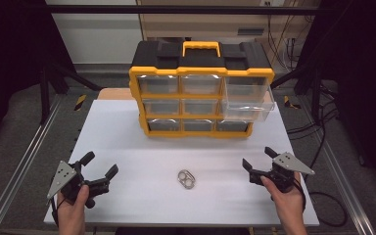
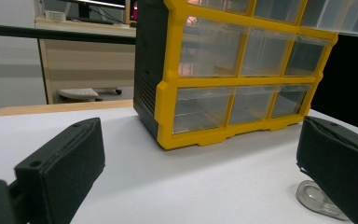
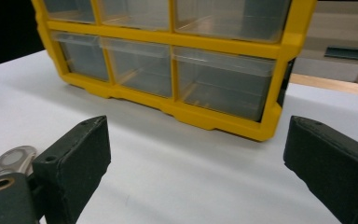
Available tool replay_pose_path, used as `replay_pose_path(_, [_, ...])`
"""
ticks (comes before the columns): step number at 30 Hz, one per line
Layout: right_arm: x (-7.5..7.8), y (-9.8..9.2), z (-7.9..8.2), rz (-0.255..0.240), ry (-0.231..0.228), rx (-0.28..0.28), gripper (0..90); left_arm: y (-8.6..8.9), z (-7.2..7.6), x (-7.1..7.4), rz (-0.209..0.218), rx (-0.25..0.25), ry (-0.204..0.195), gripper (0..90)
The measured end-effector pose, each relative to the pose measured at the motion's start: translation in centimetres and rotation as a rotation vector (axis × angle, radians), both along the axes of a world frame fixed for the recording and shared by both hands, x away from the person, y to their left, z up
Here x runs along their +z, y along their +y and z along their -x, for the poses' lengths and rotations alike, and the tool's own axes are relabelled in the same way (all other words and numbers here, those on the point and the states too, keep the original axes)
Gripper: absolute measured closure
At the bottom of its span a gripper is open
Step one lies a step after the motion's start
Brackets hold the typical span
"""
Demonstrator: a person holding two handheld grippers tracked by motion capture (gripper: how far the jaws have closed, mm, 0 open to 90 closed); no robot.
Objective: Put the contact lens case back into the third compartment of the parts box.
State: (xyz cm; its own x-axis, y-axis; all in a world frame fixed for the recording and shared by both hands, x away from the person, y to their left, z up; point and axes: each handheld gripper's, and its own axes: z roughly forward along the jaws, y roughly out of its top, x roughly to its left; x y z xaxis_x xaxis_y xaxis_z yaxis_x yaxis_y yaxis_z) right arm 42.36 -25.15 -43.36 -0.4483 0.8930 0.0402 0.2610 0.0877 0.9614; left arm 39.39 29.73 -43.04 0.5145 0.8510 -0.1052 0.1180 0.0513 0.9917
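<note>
A yellow and black drawer cabinet [image 1: 200, 90] with clear drawers stands at the back middle of the white table [image 1: 122, 142]. Two drawers in its right column [image 1: 247, 98] are pulled partway out. A small silver metal piece [image 1: 187, 179] lies flat near the front middle. My left gripper [image 1: 100, 163] rests at the front left, open and empty. My right gripper [image 1: 258, 157] rests at the front right, also open and empty. In the left gripper view the metal piece [image 2: 319, 200] lies by the right jaw, with the cabinet [image 2: 233, 70] beyond. The right gripper view has the metal piece [image 3: 9, 161] at its left and the cabinet [image 3: 177, 60] ahead.
Aluminium rails [image 1: 24, 161] run along both sides of the table. Cables [image 1: 318, 127] trail on the floor at the right. A wooden board [image 1: 115, 93] shows behind the table's back edge. Bare white surface lies between the two grippers and the cabinet.
</note>
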Motion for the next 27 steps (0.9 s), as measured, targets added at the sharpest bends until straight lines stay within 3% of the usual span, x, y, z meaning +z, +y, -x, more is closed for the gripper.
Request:
replay_pose_path(2, [0.1,0.0,-0.1,-0.01,0.015,-0.034,7.9,0.1,0.1,0.1,-0.001,0.009,-0.013,0.8])
replay_pose_path(6, [0.2,0.0,-0.1,-0.004,0.016,-0.035,8.0,0.1,0.2,0.3,0.003,0.016,-0.03,0.8])
replay_pose_path(10, [0.5,0.2,0.0,0.011,0.057,-0.028,7.9,0.2,0.2,0.3,0.023,0.016,-0.036,0.7])
replay_pose_path(11, [0.7,0.3,-0.1,0.022,0.101,-0.014,7.0,0.3,0.2,0.3,0.027,0.018,-0.034,0.7])
replay_pose_path(13, [0.8,0.6,-0.1,0.048,0.126,-0.004,7.0,0.3,0.2,0.3,0.033,0.018,-0.035,0.7])
replay_pose_path(20, [0.8,1.7,-0.1,0.065,0.141,0.014,7.3,0.5,0.2,0.2,0.037,0.03,-0.04,0.6])
replay_pose_path(27, [1.1,4.4,0.3,0.097,0.136,0.041,8.4,0.6,-0.1,0.2,0.04,0.035,-0.039,0.7])
